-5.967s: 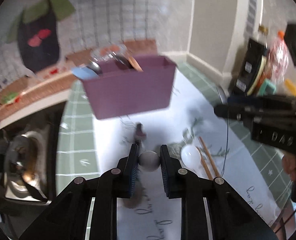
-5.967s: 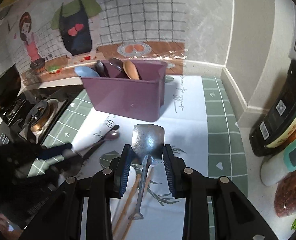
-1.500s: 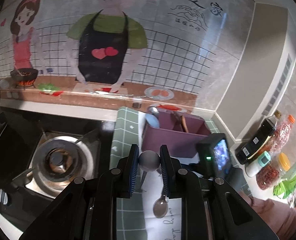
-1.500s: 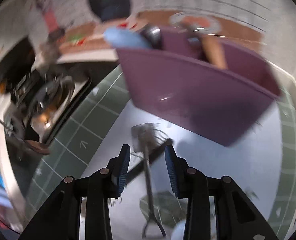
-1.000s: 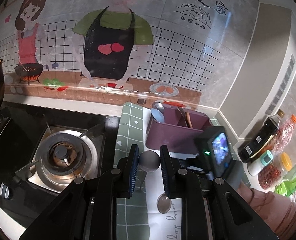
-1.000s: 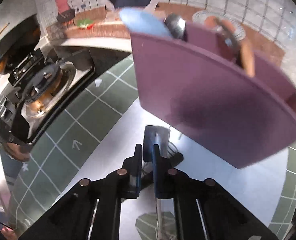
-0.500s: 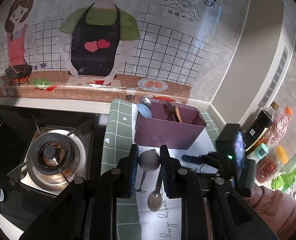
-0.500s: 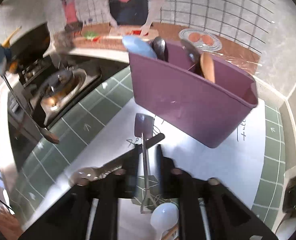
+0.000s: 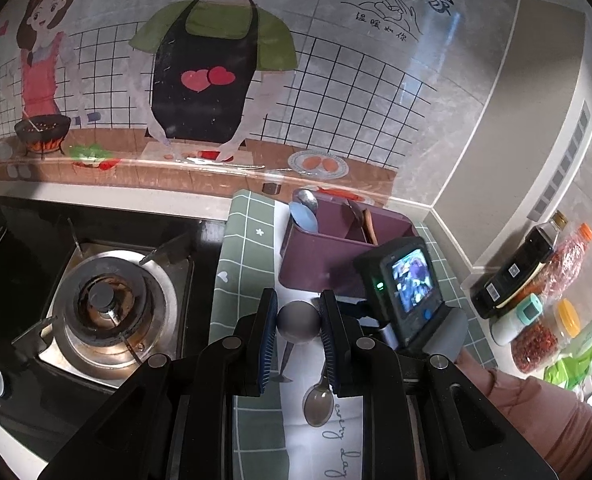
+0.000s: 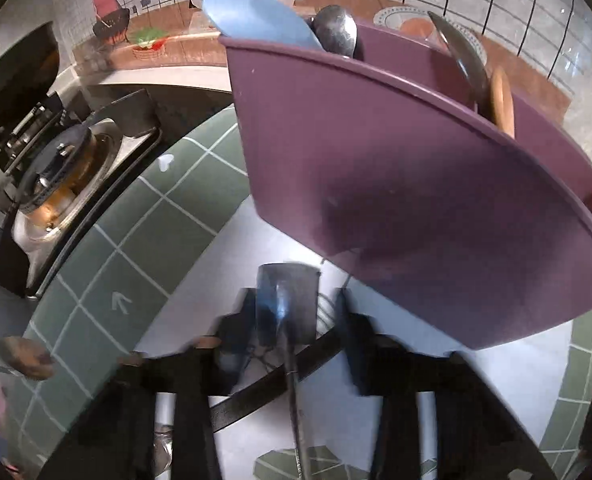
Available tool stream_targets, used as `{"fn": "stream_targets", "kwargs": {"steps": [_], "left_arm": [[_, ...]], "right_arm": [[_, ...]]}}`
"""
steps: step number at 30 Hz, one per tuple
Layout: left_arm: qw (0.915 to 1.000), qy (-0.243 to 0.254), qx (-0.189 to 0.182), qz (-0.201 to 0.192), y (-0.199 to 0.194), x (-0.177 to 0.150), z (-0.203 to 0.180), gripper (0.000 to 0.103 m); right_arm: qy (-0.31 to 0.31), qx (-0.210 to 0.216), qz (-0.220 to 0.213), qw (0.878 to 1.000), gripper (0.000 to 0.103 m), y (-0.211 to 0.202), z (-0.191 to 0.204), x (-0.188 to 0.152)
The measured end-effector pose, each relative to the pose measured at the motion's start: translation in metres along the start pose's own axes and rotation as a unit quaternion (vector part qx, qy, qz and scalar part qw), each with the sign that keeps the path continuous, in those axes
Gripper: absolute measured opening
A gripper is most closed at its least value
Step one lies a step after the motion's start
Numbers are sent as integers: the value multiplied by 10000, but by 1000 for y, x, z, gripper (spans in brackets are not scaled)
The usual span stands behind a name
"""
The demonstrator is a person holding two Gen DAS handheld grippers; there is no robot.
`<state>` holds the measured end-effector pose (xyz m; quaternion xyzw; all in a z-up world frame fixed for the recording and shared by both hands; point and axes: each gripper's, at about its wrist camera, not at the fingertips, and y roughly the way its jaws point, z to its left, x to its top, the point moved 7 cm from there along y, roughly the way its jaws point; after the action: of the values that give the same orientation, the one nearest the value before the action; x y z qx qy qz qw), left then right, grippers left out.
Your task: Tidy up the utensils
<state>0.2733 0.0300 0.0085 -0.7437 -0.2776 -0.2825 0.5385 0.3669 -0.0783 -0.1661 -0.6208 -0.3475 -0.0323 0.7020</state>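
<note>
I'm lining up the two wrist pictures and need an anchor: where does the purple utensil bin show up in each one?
Left wrist: the purple utensil bin sits just above centre, beyond the left gripper, its right end hidden by the other gripper's screen.
Right wrist: it fills the upper right, close up.
Shared landmark: the blue spoon at the bin's left end.

A kitchen counter (image 9: pixel 476 280) fills the lower frame; a green-checked mat (image 9: pixel 247 248) with a white centre covers its middle; a purple utensil caddy (image 9: pixel 320 256) stands on the mat at centre; a metal spoon (image 9: pixel 318 400) lies on the white part lower down; a gas hob (image 9: pixel 103 312) sits at lower left; bottles and jars (image 9: pixel 536 280) stand at the right edge.
</note>
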Motion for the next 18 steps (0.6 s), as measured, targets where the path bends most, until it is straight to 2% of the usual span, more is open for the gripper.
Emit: {"fn": "stream_targets", "kwargs": {"steps": [1,3,5,18], "left_arm": [[10000,17,-4,8,0,0,-1,22],[10000,66,-34,32,2,-1,-4,22],[9999,110,-83,52,3,-2,-8,22],[9994,173,-271,96,2,-4,-15,22]], "right_arm": [[69,16,11,10000,12,-2,-2,0],[121,42,-95,9999,4,-13,-5,0],[154,-19,-112,9998,3,-22,-9,-3],[807,231,-433,9955,1,-84,-40,-37]]}}
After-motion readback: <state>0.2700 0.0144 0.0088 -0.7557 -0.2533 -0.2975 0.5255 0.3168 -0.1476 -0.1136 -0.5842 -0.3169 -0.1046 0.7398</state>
